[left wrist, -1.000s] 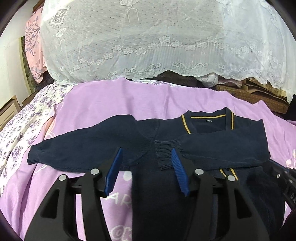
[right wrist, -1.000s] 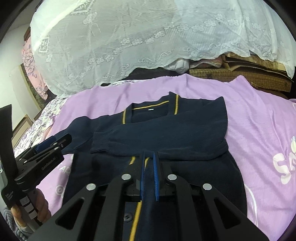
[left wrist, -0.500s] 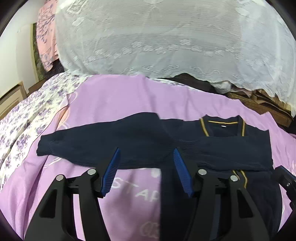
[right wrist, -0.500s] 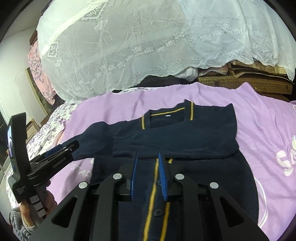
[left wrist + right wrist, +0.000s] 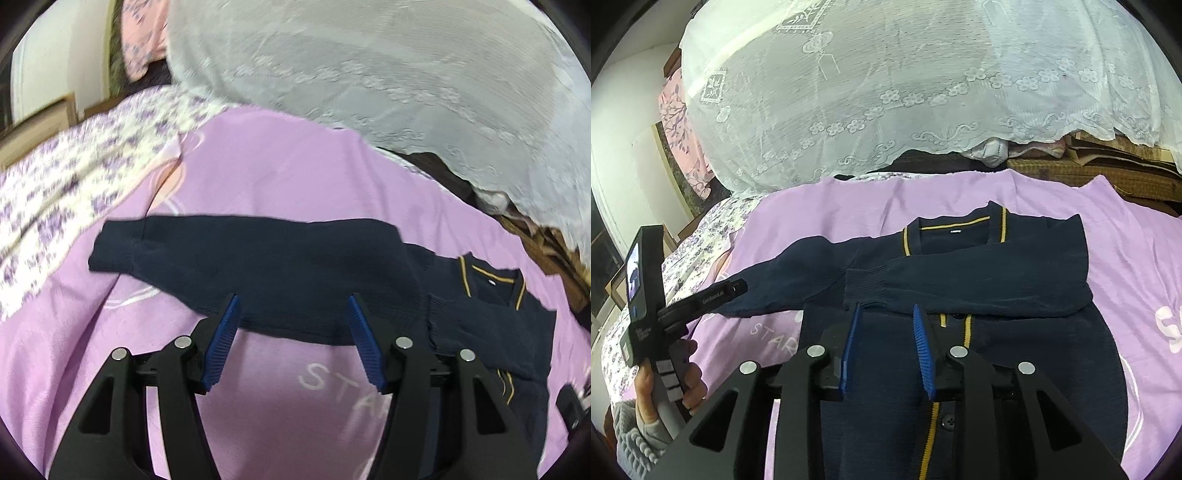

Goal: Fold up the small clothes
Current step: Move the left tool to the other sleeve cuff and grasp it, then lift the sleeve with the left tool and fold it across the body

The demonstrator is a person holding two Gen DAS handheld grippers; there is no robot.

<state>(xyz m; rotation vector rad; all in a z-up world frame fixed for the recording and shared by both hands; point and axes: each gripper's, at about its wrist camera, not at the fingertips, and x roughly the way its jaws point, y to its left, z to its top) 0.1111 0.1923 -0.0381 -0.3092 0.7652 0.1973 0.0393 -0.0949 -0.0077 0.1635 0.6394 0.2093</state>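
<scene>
A navy cardigan [image 5: 1015, 332] with yellow trim lies flat on a purple sheet [image 5: 1126, 240]. Its right sleeve [image 5: 979, 284] is folded across the chest. Its left sleeve [image 5: 258, 266] stretches out flat to the left. My left gripper [image 5: 291, 314] is open and empty, hovering at the near edge of that sleeve. It also shows in the right wrist view [image 5: 737, 286], held in a hand. My right gripper [image 5: 884, 321] is open and empty over the cardigan's front, near the folded sleeve's cuff [image 5: 866, 288].
A white lace cover [image 5: 905, 92] drapes a pile at the back. A floral sheet [image 5: 55, 177] lies to the left. Woven mats [image 5: 1108, 173] are stacked at the back right. Pink fabric [image 5: 676, 122] hangs at the far left.
My left gripper has swung left, from the cardigan's middle to the outstretched sleeve. My right gripper has opened from nearly shut and drawn back a little.
</scene>
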